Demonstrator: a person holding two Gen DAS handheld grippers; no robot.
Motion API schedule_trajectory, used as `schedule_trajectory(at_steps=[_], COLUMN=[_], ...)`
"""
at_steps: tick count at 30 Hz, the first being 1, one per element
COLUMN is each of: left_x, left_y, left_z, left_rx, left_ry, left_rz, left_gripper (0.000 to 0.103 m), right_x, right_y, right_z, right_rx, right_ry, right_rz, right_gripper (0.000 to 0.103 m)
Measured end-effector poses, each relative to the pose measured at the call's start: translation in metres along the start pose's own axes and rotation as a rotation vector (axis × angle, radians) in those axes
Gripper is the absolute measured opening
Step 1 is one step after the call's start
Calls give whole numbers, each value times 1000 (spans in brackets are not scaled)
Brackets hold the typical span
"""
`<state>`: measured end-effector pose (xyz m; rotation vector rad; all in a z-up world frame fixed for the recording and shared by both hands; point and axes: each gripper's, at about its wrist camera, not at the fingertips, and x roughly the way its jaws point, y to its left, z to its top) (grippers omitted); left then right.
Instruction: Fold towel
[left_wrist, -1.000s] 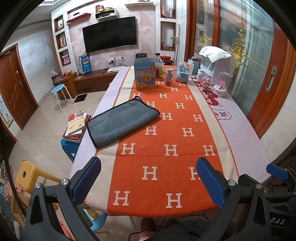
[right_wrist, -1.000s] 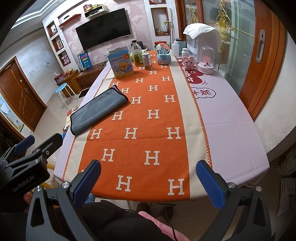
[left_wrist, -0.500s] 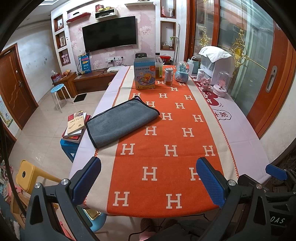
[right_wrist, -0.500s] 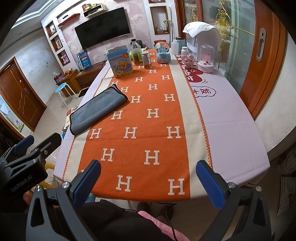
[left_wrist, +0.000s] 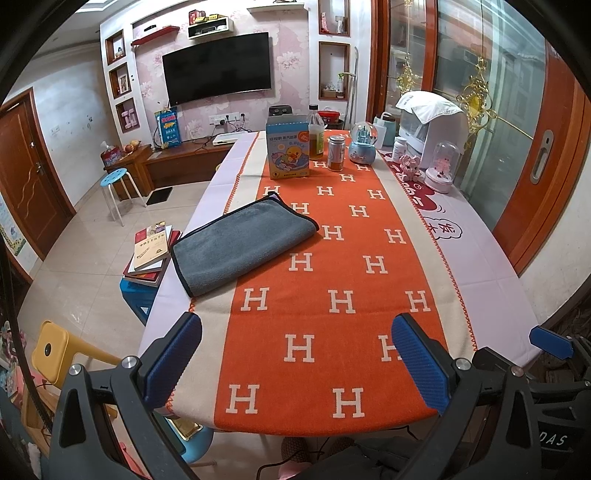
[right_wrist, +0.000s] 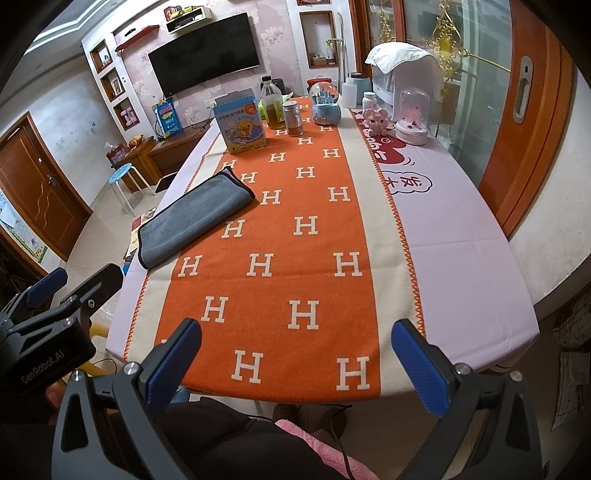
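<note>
A grey towel (left_wrist: 242, 245) with a dark border lies folded flat on the left side of the table, half on the orange runner (left_wrist: 332, 280); it also shows in the right wrist view (right_wrist: 194, 219). My left gripper (left_wrist: 295, 360) is open and empty, hovering at the table's near edge, well short of the towel. My right gripper (right_wrist: 295, 363) is open and empty, also at the near edge. The left gripper's body (right_wrist: 48, 325) shows at the lower left of the right wrist view.
At the table's far end stand a blue duck box (left_wrist: 288, 151), a bottle (left_wrist: 316, 133), a can (left_wrist: 336, 153), a snow globe (left_wrist: 362, 147) and a white appliance (left_wrist: 432, 129). Books on a blue stool (left_wrist: 149, 254) and a yellow chair (left_wrist: 55, 350) sit left of the table.
Both grippers have drifted very slightly; the towel and the jaws have not changed.
</note>
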<state>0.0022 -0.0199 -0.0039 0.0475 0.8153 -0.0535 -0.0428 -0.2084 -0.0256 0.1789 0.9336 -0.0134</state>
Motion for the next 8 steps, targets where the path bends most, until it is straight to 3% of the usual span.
schedule_trajectory(at_steps=[8], left_x=[2], left_y=[-3], left_z=[1], left_rx=[0], left_ry=[2], left_rz=[-2], left_gripper=[102], right_x=[0], right_y=[0], right_z=[0], right_rx=[1], right_ry=[2], right_rz=[-1], right_gripper=[103])
